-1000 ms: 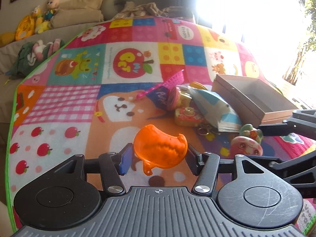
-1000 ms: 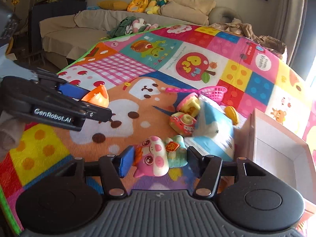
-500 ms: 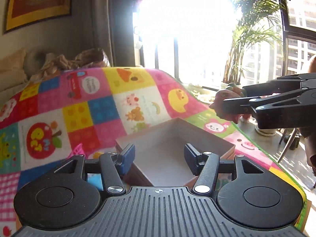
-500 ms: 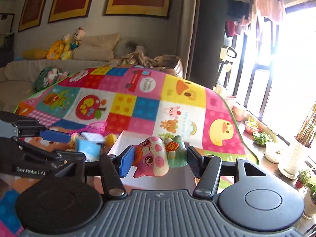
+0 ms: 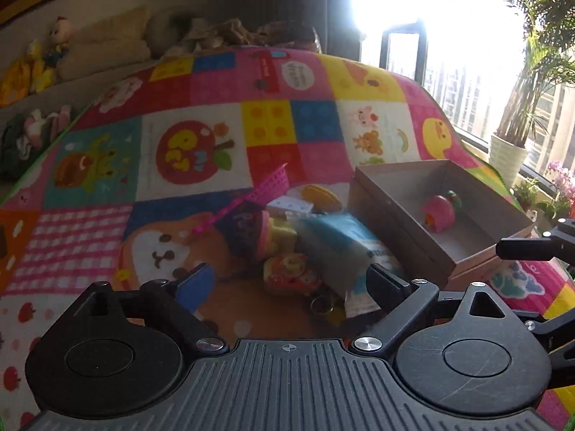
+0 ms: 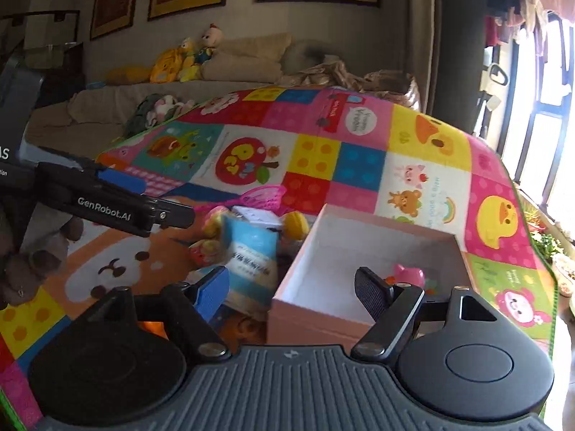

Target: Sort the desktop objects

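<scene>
Left gripper [image 5: 285, 282]: fingers spread wide and empty; the orange toy it carried a second ago is gone from them. It hovers over the remaining pile: a blue packet [image 5: 336, 248], a small red-and-yellow toy [image 5: 291, 273] and a pink basket [image 5: 271, 185] on the patterned mat [image 5: 201, 151]. Cardboard box [image 5: 388, 212]: now holds the pink pig toy [image 5: 438, 212]. Right gripper [image 6: 293, 289]: fingers released, empty, just short of the box, having dropped the pig. Judgement: two items sorted; the pile remains.
</scene>
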`<action>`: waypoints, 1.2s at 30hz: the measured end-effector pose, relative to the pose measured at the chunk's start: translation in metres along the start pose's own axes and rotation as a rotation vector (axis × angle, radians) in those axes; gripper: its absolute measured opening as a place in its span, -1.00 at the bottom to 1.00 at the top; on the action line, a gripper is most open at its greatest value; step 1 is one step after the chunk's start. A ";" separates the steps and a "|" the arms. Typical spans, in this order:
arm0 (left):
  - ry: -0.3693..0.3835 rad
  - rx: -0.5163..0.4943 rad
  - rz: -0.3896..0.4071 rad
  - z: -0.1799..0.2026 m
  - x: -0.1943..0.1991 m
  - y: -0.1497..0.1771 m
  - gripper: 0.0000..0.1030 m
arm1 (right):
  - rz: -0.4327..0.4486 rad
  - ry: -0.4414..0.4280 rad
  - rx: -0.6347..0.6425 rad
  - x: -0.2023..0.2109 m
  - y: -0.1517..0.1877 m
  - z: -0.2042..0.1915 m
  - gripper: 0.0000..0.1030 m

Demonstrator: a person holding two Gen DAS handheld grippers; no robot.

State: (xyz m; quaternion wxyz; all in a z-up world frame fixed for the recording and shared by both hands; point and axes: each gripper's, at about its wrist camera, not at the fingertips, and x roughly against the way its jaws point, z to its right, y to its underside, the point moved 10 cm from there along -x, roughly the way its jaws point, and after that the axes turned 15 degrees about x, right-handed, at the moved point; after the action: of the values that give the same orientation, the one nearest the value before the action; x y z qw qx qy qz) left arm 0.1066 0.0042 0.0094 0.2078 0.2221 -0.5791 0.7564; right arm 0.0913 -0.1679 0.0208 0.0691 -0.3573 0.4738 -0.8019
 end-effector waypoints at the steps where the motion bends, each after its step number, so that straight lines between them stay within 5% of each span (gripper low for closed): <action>1: -0.021 0.014 -0.012 -0.010 0.001 0.007 0.87 | -0.018 -0.044 0.007 -0.008 0.004 -0.017 0.51; 4: -0.063 0.113 -0.039 -0.042 0.008 0.019 0.87 | -0.086 -0.130 0.010 -0.033 0.015 -0.059 0.51; 9: -0.058 0.183 -0.052 -0.060 0.019 0.023 0.89 | -0.142 -0.157 -0.022 -0.069 0.017 -0.079 0.47; 11: -0.046 0.178 -0.052 -0.058 0.022 0.025 0.90 | -0.161 -0.170 -0.040 -0.074 0.015 -0.079 0.04; 12: -0.036 0.177 -0.055 -0.056 0.023 0.027 0.91 | -0.171 -0.178 -0.040 -0.074 0.015 -0.079 0.02; 21: 0.043 0.144 -0.105 -0.029 0.017 0.047 0.94 | -0.170 -0.198 0.021 0.005 0.020 -0.060 0.02; 24: 0.077 0.130 -0.112 -0.018 0.016 0.051 0.95 | -0.148 -0.086 0.042 0.036 0.014 -0.027 0.02; 29: 0.103 0.109 -0.136 -0.003 0.009 0.058 0.95 | -0.087 0.258 0.002 0.056 -0.011 0.073 0.02; 36: 0.081 0.109 -0.151 -0.008 0.007 0.064 0.95 | -0.131 0.375 -0.021 -0.002 -0.011 0.140 0.07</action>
State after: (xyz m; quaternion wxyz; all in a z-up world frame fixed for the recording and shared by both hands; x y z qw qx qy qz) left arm 0.0636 -0.0033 -0.0389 0.2752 0.2455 -0.5096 0.7773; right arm 0.1844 -0.2603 0.0697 -0.0767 -0.2326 0.4625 -0.8521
